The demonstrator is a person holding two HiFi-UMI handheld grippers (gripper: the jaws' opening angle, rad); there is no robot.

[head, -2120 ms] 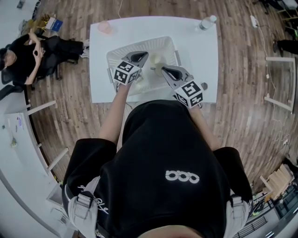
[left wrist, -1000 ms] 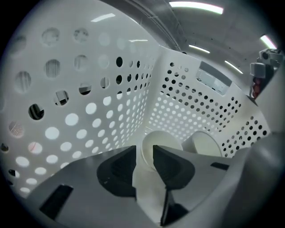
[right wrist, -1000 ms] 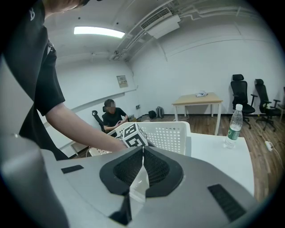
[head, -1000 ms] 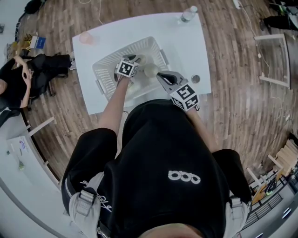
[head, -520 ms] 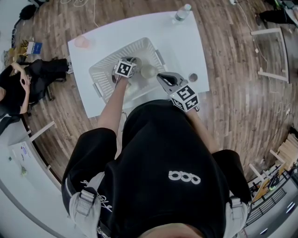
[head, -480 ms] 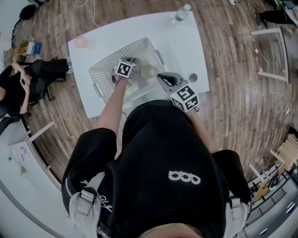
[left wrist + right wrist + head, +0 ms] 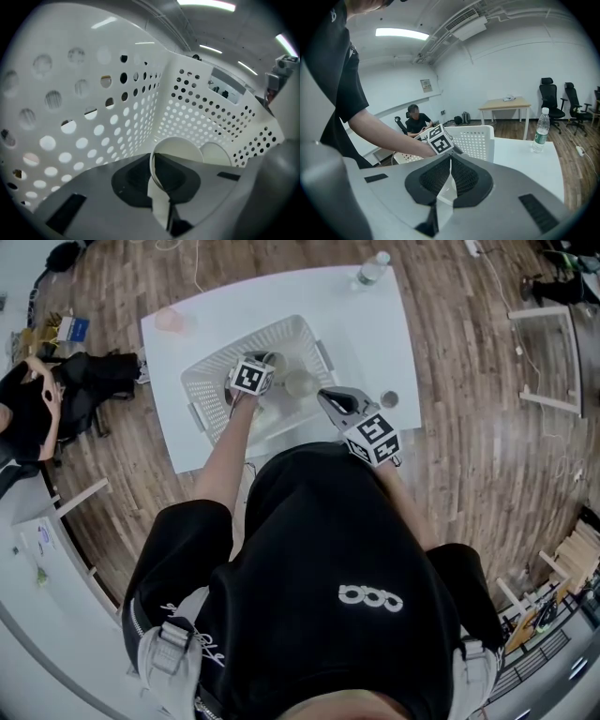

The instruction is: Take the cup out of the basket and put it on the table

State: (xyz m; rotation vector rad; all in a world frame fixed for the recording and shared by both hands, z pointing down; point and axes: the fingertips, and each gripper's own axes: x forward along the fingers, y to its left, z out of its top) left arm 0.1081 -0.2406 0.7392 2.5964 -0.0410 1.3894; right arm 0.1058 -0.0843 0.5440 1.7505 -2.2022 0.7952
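A white perforated basket (image 7: 217, 381) stands on the white table (image 7: 375, 334). My left gripper (image 7: 266, 360) reaches down inside it. In the left gripper view the left gripper (image 7: 156, 161) is shut on the rim of a white cup (image 7: 182, 149), which lies against the basket wall (image 7: 197, 108). A second white cup (image 7: 217, 153) sits just behind it to the right. A pale cup (image 7: 300, 382) shows in the basket's right part. My right gripper (image 7: 324, 394) hovers at the basket's near right corner. In its own view the right gripper (image 7: 450, 160) is shut with nothing held.
A water bottle (image 7: 372, 268) stands at the table's far right corner, a pink cup (image 7: 170, 319) at the far left corner. A small dark round thing (image 7: 389, 399) lies right of the basket. A person (image 7: 28, 390) sits on the floor to the left.
Since the oldest frame my left gripper has gone deeper into the basket. Over the last second both grippers have kept still; only the head camera has shifted a little.
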